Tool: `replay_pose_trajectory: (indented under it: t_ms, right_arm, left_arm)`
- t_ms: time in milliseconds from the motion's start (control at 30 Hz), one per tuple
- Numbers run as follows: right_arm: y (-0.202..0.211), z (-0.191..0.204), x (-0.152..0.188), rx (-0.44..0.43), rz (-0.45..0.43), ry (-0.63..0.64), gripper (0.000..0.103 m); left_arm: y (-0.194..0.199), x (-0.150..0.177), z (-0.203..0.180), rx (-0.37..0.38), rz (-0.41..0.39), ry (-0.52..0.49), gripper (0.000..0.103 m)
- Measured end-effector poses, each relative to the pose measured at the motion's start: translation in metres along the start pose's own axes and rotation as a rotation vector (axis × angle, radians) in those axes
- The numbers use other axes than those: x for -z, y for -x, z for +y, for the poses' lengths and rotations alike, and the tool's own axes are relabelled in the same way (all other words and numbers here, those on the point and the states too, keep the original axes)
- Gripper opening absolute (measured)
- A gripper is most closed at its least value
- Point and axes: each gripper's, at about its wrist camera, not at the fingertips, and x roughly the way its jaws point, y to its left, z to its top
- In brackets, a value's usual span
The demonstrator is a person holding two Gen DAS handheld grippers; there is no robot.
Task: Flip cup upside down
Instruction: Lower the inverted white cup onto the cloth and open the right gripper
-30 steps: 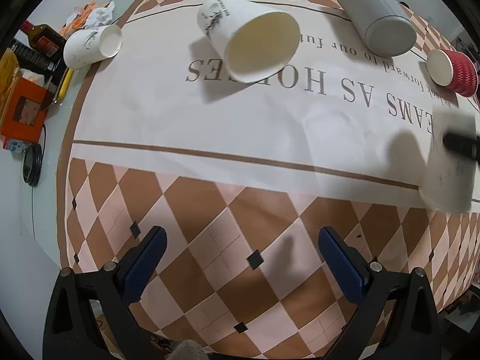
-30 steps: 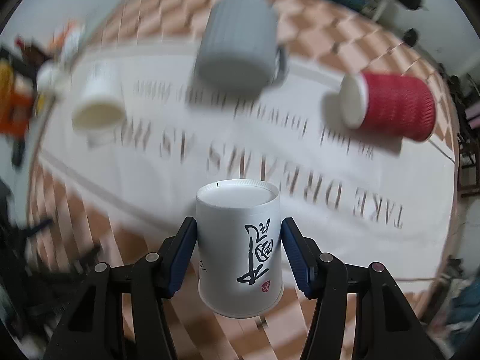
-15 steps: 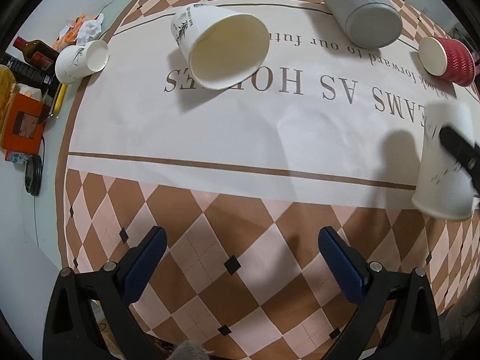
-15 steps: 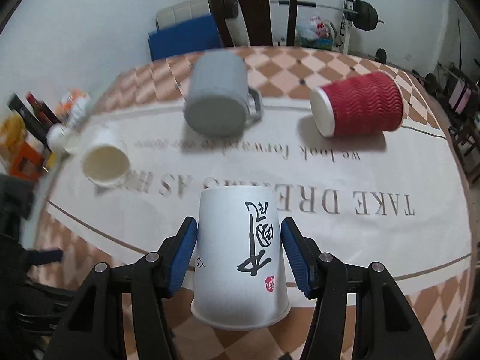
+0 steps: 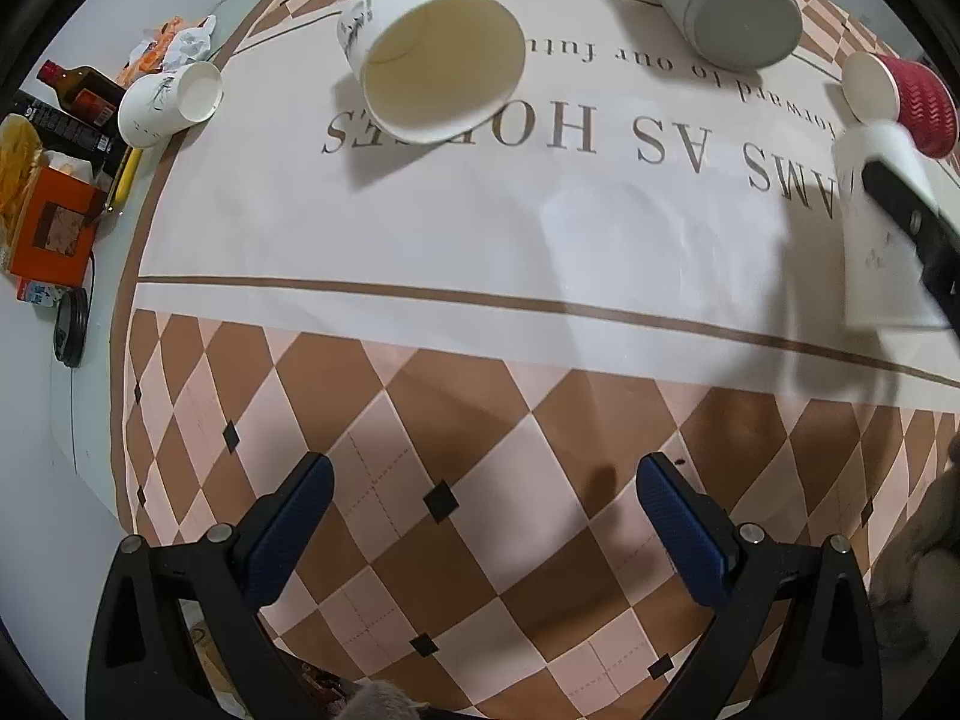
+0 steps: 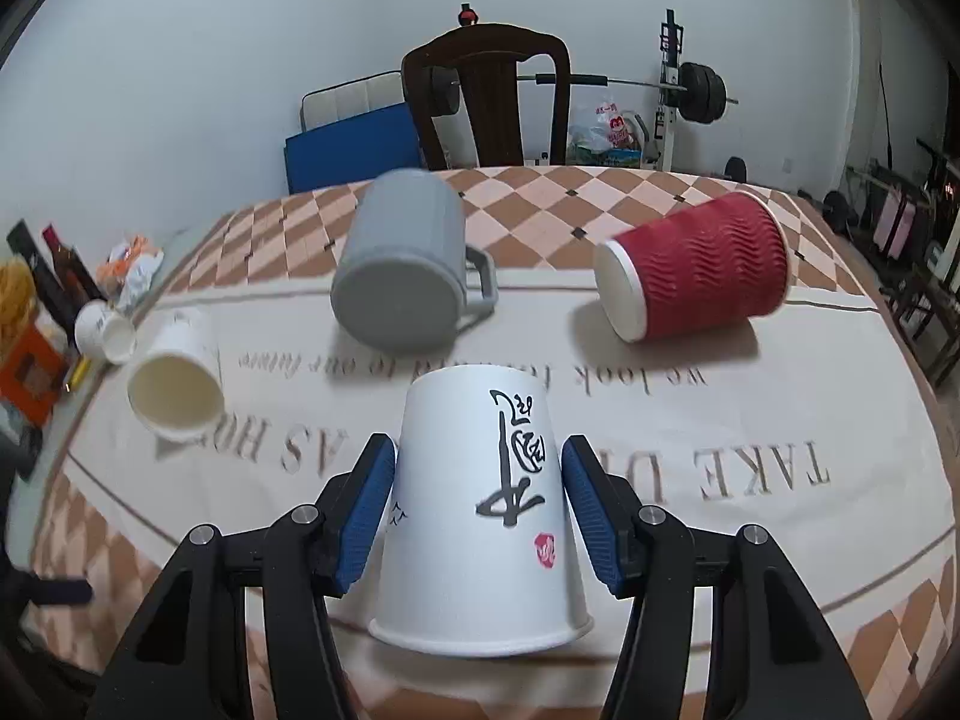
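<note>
- From the left wrist view we see our left gripper point(image 5: 480, 516) with its blue-padded fingers point(image 5: 288, 531) spread wide and holding nothing, above the brown-and-pink checked cloth of the bench point(image 5: 480, 420).
- Far from it a plain white paper cup point(image 5: 435, 63) lies on its side, mouth toward us; a grey ribbed mug point(image 5: 720, 0) and a red corrugated paper cup point(image 5: 900, 99) lie at the far right.
- At the right edge the white paper cup with black calligraphy point(image 5: 879, 240) stands mouth down, with a black finger across it.
- From the right wrist view our right gripper point(image 6: 480, 504) has its fingers point(image 6: 363, 510) closed on that calligraphy cup point(image 6: 480, 510), wide rim down on the cloth.
- Beyond it the grey mug point(image 6: 402, 282) and red cup point(image 6: 696, 267) lie tipped over.
</note>
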Motion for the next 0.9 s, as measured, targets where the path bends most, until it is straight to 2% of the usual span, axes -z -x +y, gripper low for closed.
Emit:
replay_pose_trajectory:
  t_ms: [133,167,233,333,433,467,533,600,667,767,867,900]
  right_arm:
    - [0.000,-0.010,0.004,-0.010,0.131,-0.036,0.061]
    - [-0.001,-0.014,-0.001,-0.035,0.187,-0.056,0.061]
    - [-0.008,-0.018,-0.010,-0.024,0.306,-0.058,0.070]
    - [-0.026,-0.029,-0.027,-0.049,0.528,-0.085,0.070]
    - [-0.037,-0.035,-0.041,-0.050,0.660,-0.087,0.070]
    - [-0.041,-0.036,-0.045,-0.071,0.701,-0.087,0.070]
    - [-0.050,-0.034,-0.048,-0.102,0.770,-0.073,0.059]
    - [-0.050,-0.031,-0.054,-0.123,0.743,-0.064,0.060]
    - [-0.043,-0.027,-0.063,-0.130,0.663,-0.057,0.060]
    - [-0.026,-0.024,-0.075,-0.146,0.435,-0.080,0.060]
    - [-0.008,-0.024,-0.073,-0.138,0.173,-0.108,0.060]
    - [-0.005,-0.024,-0.072,-0.127,0.110,-0.108,0.060]
  left_arm:
    - [0.003,0.002,-0.001,0.000,-0.002,-0.009,0.103]
    - [0.005,0.002,-0.002,0.000,-0.005,-0.010,0.103]
    - [0.008,0.000,-0.002,0.005,-0.007,-0.005,0.103]
    - [0.014,-0.006,0.002,0.018,-0.013,0.010,0.103]
    - [0.017,-0.008,0.005,0.031,-0.016,0.030,0.103]
    - [0.018,-0.011,0.004,0.033,-0.016,0.036,0.103]
    - [0.018,-0.012,0.005,0.037,-0.015,0.042,0.103]
    - [0.019,-0.015,0.004,0.035,-0.014,0.044,0.103]
    - [0.020,-0.017,0.004,0.036,-0.015,0.049,0.103]
    - [0.011,-0.027,0.012,0.041,-0.006,0.060,0.103]
    - [0.004,-0.030,0.010,0.042,0.001,0.063,0.103]
    - [0.001,-0.031,0.009,0.043,0.003,0.062,0.103]
